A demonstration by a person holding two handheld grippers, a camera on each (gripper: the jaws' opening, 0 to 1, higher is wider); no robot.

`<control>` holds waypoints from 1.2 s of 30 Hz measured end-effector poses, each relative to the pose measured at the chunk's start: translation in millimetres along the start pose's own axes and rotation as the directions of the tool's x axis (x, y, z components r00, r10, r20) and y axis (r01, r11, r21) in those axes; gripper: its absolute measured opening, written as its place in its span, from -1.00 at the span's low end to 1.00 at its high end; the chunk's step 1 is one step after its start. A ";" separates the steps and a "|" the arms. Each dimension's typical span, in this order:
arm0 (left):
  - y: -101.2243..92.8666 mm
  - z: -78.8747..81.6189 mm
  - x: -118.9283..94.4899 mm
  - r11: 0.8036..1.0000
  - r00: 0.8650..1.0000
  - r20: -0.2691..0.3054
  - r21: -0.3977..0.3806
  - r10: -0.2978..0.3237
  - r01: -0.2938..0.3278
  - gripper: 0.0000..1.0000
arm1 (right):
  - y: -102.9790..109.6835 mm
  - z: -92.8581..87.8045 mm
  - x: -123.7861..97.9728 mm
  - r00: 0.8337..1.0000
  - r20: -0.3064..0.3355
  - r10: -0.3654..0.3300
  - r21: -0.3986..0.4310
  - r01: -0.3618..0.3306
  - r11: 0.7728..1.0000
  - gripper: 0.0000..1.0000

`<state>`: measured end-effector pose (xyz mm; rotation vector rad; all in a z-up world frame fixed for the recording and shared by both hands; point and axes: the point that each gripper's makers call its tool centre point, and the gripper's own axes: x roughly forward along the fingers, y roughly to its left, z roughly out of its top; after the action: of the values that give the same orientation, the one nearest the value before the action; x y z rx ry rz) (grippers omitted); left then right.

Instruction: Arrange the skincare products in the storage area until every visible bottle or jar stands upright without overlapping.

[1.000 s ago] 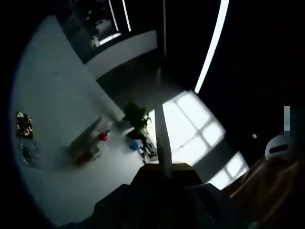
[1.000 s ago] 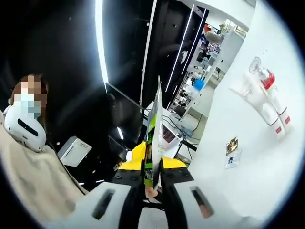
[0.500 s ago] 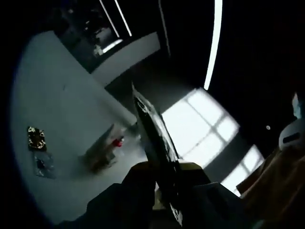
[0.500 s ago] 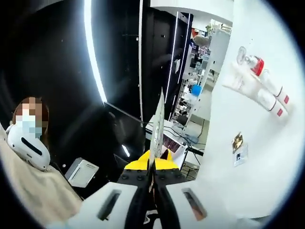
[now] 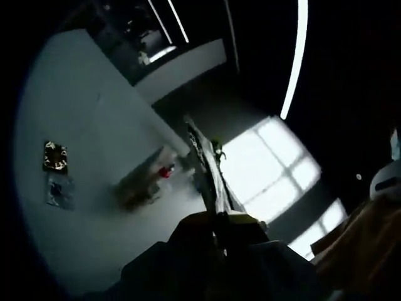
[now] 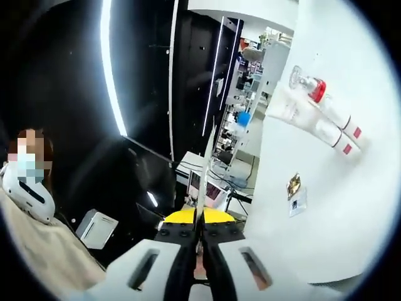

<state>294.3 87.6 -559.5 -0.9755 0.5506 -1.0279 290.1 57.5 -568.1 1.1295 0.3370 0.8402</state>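
Right claw [image 6: 200,241] pinched on a thin flat sachet [image 6: 203,169] seen edge-on; left claw [image 5: 216,229] likewise gripping a flat sachet [image 5: 207,169]; two small packets [image 6: 294,193] and white tubes [image 6: 326,119] lie on the white surface [image 6: 326,238]; no writing legible.

The right claw [image 6: 198,241] has white jaws with a yellow block behind them. At two o'clock on the white tabletop [image 6: 338,188] lie white tubes [image 6: 335,125] with red bands and a red-capped clear bottle [image 6: 307,84]. A gold-patterned sachet [image 6: 293,185] lies lower. The person's garment [image 6: 37,251] is beige.
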 end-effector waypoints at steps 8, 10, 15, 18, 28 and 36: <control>2.2 -6.2 -3.1 0.998 1.000 0.027 -0.068 -0.007 0.009 -1.00 | -2.9 -3.5 -4.0 0.999 -0.042 -0.029 -0.220 0.019 0.975 -0.92; 1.9 -7.8 -2.5 0.997 1.000 0.026 -0.078 -0.004 0.006 -1.00 | -5.2 -5.5 -5.9 0.997 -0.062 -0.046 -0.290 0.026 0.957 -0.85; 6.2 -12.3 -1.4 0.996 1.000 0.011 -0.086 0.022 -0.021 -1.00 | -16.2 -16.0 -9.2 0.983 -0.150 -0.109 -0.373 0.046 0.927 -0.59; 11.8 -13.8 -1.4 0.994 0.999 0.004 -0.096 0.042 -0.041 -1.00 | -17.0 -16.0 -9.4 0.982 -0.154 -0.107 -0.380 0.041 0.924 -0.44; 35.2 -15.7 -0.6 0.985 0.995 -0.006 -0.138 0.101 -0.101 -1.00 | -34.6 -16.9 -13.2 0.966 -0.193 -0.173 -0.421 0.078 0.904 0.04; 60.6 -20.0 3.2 0.972 0.988 -0.032 -0.178 0.152 -0.155 -1.00 | -49.6 -7.8 -20.5 0.958 -0.159 -0.237 -0.456 0.142 0.879 0.45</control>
<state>307.8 87.3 -622.0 -1.0659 0.7332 -0.8598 292.4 39.0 -619.0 0.5729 0.4024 0.8100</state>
